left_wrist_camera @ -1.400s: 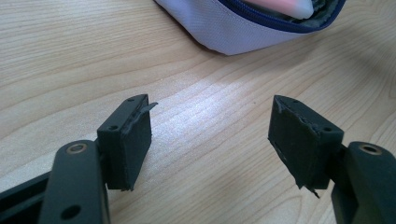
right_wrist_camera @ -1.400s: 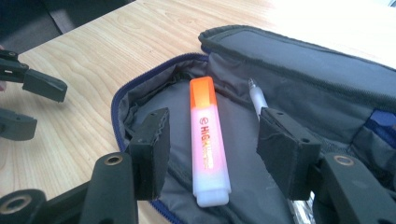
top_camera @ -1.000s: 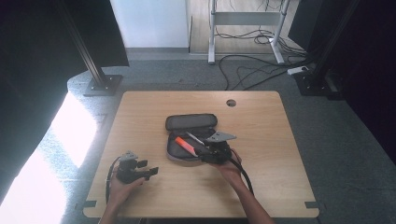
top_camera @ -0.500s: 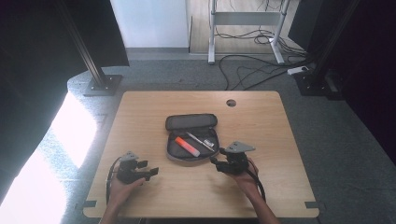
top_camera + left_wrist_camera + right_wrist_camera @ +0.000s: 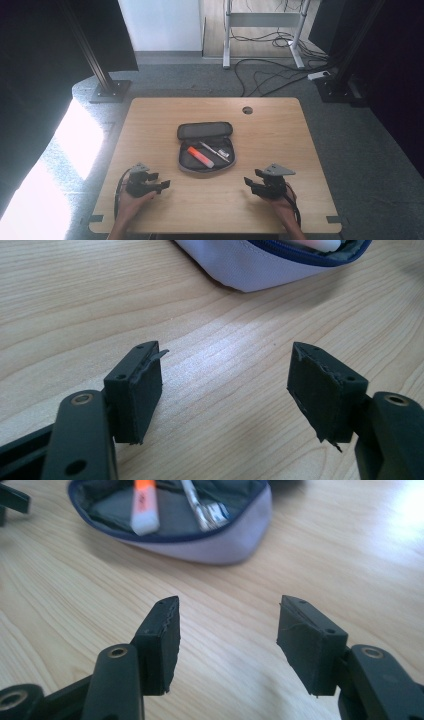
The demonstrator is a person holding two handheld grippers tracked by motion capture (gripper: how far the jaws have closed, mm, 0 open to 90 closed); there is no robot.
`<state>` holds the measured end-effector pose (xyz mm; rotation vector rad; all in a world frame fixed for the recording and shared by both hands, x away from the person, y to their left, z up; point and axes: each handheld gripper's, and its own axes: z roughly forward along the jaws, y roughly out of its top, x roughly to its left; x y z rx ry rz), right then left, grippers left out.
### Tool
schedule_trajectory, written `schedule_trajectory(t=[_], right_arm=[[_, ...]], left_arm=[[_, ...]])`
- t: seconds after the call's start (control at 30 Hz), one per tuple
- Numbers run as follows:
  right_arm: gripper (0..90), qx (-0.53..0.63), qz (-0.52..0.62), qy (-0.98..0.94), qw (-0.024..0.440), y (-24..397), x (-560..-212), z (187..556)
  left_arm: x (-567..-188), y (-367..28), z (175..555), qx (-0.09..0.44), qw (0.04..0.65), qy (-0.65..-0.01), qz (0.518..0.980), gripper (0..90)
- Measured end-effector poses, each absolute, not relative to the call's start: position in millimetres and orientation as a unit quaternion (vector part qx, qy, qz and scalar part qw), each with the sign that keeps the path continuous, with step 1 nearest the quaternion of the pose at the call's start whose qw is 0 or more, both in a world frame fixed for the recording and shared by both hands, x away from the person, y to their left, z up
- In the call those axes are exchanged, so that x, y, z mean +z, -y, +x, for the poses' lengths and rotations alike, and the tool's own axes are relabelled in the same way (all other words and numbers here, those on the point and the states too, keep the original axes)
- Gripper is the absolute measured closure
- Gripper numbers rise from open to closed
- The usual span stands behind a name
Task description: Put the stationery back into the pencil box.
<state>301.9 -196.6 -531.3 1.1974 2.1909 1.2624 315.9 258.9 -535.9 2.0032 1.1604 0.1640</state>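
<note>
An open grey pencil case [image 5: 205, 147] lies mid-table, its lid folded back. Inside it are an orange marker [image 5: 200, 156] and a silver pen [image 5: 216, 150]. My left gripper [image 5: 162, 185] rests near the front left of the table, open and empty, its jaws pointing toward the case. My right gripper [image 5: 248, 184] sits at the front right, also open and empty. In the left gripper view the case's pale wall [image 5: 265, 265] is beyond the open gripper [image 5: 227, 385]. The right gripper view shows the case [image 5: 200, 545], marker [image 5: 142, 505] and pen [image 5: 197, 505] ahead of the gripper [image 5: 227, 635].
The wooden table [image 5: 280, 130] has a round cable hole [image 5: 247, 110] at its back. Black frame posts [image 5: 105, 75] and loose cables [image 5: 270, 75] are on the floor behind it. Bare wood surrounds the case on all sides.
My right gripper has drawn back from the pencil case, moving right and toward the front edge of the table, with nothing in its jaws. The left gripper has stayed put.
</note>
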Motion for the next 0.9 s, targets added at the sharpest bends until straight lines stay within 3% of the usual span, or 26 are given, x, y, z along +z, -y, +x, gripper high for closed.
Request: schedule_trajectory(t=[0.9], right_arm=[[37.7,0.403,0.451,-0.778,0.17,211,-553,300]], left_arm=[[-539,-259,317,0.063,0.393,-0.462,0.793,30.4]])
